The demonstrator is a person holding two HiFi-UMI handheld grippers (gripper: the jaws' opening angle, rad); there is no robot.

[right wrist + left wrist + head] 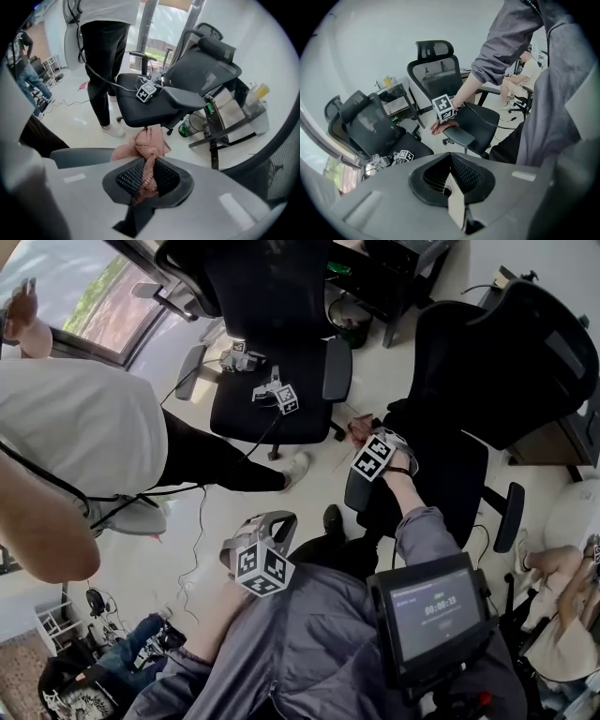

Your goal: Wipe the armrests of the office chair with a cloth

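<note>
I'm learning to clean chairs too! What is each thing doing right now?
cloth: bunched up, hanging down.
right gripper: shut on the cloth.
left gripper: shut.
armrest: cloth at its end.
screen: lit.

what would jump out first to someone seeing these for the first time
The pink cloth pinched in the right claw draws the eye first, bunched at the end of the near office chair's grey armrest. Next come the spare marker-cube grippers lying on the seat of the second black chair ahead, and a bystander in a white shirt at the head view's left.
</note>
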